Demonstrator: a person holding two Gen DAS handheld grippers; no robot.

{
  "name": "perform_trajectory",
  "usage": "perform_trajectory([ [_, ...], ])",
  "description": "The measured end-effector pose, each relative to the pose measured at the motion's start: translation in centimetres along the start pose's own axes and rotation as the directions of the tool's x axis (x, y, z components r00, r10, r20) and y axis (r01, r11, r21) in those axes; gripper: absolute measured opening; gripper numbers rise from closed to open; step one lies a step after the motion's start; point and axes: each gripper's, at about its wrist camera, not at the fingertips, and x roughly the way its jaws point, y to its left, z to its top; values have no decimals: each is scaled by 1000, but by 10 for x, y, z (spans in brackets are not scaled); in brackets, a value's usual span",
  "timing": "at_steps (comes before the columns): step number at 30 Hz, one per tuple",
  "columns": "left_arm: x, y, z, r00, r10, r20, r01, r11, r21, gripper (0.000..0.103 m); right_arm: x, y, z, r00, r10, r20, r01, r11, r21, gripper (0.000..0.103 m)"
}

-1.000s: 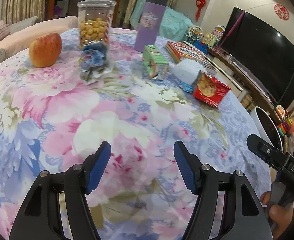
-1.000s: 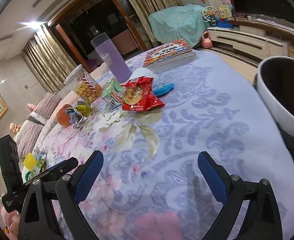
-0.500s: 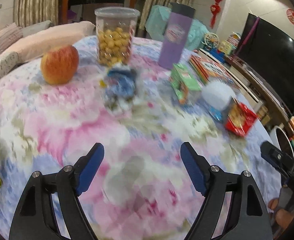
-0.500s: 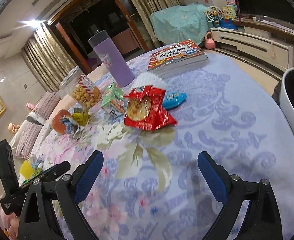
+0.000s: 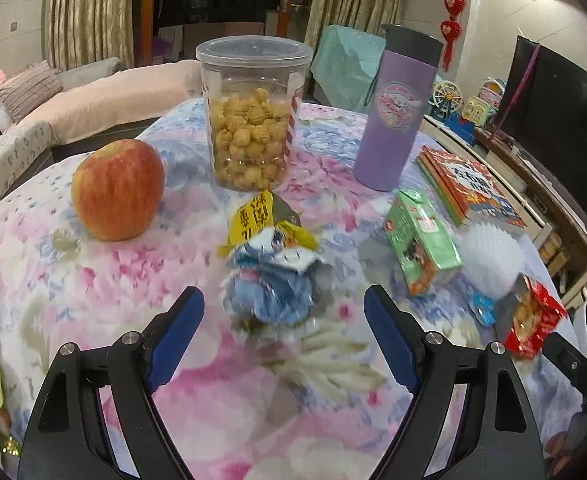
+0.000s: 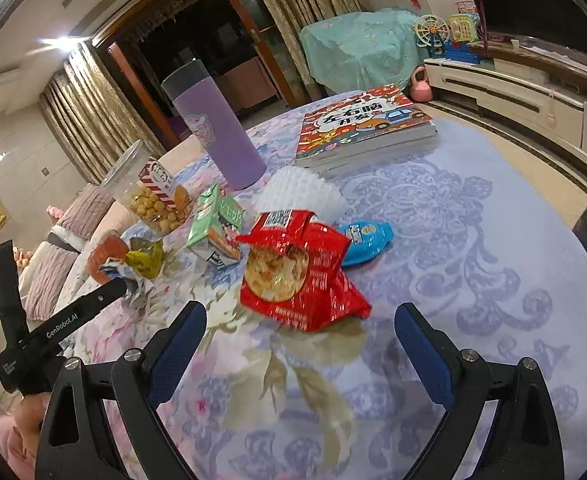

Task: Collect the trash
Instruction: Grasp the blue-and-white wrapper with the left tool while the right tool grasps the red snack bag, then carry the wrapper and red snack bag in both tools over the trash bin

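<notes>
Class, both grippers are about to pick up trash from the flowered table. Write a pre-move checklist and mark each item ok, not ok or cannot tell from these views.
1. Left gripper jaws open, having just been widening, nothing between the pads: ok.
2. Crumpled blue and yellow wrapper lies just ahead of the left gripper, centred on its gap: ok.
3. Right gripper open and empty: ok.
4. Red snack bag ahead of the right gripper, slightly left of centre: ok.
5. Apple and popcorn jar stand apart from the wrapper: ok.
6. Red bag empty: cannot tell.

crumpled blue-yellow wrapper (image 5: 271, 276) beside jar, red snack bag (image 6: 301, 270) lying open
</notes>
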Motion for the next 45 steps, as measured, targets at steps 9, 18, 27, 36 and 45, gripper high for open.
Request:
perform_trajectory([
  [9,11,-9,-4,997,-54,-47,56,997,47,9,15,4,5,1000,-4,-14,3,999,-34,40],
  [18,-26,-32,-33,979,-192,-67,196,979,50,8,-9,-2,-8,1000,28,-4,-28,999,-23,6],
  [27,-62,-83,-61,940,-324,-105,335,936,110,8,-48,-15,-22,999,35,32,-35,999,4,6],
  [36,-84,-124,-75,908,-399,-126,415,897,150,8,-90,-34,-30,996,13,84,-16,999,30,5],
  [45,-96,-157,-88,881,-446,-160,470,863,184,8,-122,-58,-42,993,-25,119,15,997,81,5],
])
